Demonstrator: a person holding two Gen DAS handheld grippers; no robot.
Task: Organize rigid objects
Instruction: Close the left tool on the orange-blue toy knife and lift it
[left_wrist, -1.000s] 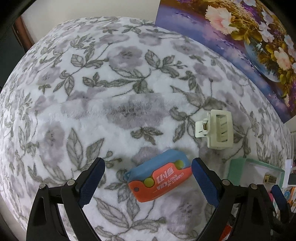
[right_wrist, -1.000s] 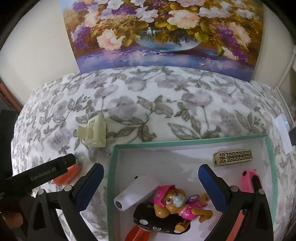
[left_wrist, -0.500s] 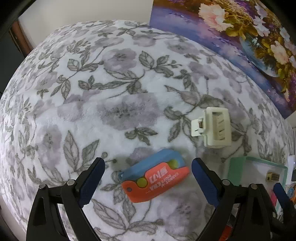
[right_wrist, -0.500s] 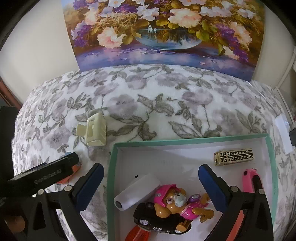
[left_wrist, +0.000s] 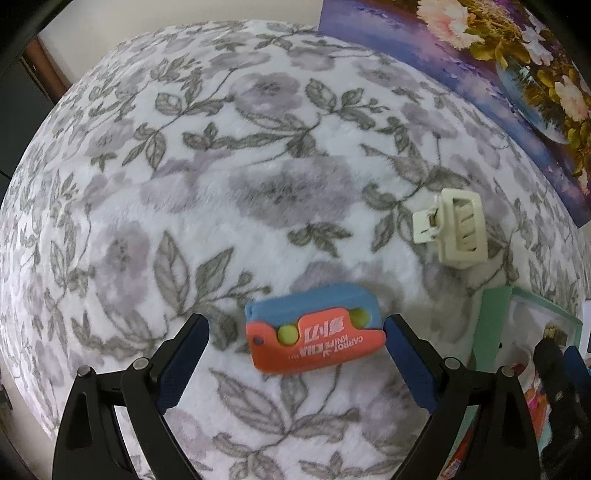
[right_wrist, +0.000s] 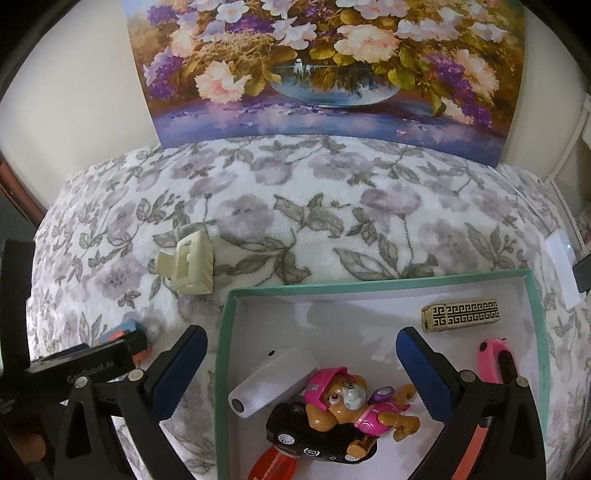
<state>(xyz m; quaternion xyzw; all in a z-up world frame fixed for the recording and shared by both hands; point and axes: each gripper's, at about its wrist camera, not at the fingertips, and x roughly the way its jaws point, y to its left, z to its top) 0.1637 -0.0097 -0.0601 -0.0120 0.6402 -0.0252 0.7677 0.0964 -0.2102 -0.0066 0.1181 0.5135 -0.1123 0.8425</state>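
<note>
A blue and orange carrot knife toy (left_wrist: 314, 328) lies flat on the flowered blanket. My left gripper (left_wrist: 295, 332) is open around it, its right pad almost at the toy's end, the left pad apart. A cream hair claw clip (left_wrist: 452, 232) (right_wrist: 189, 263) rests farther back on the right. The green-rimmed box (right_wrist: 369, 282) holds a white cylinder (right_wrist: 275, 380), a pink pup figure (right_wrist: 351, 402), a black toy car (right_wrist: 314, 439), a patterned gold bar (right_wrist: 461, 315) and a pink object (right_wrist: 491, 358). My right gripper (right_wrist: 301, 365) hangs open over the box.
A flower painting (right_wrist: 325, 66) leans on the wall behind the blanket (left_wrist: 184, 184). A white device (right_wrist: 561, 269) lies at the blanket's right edge. The left gripper's black body (right_wrist: 85, 365) shows left of the box, hiding most of the knife toy.
My left gripper has moved in on the knife toy, which now sits between the fingertips. The right gripper stays still over the box.
</note>
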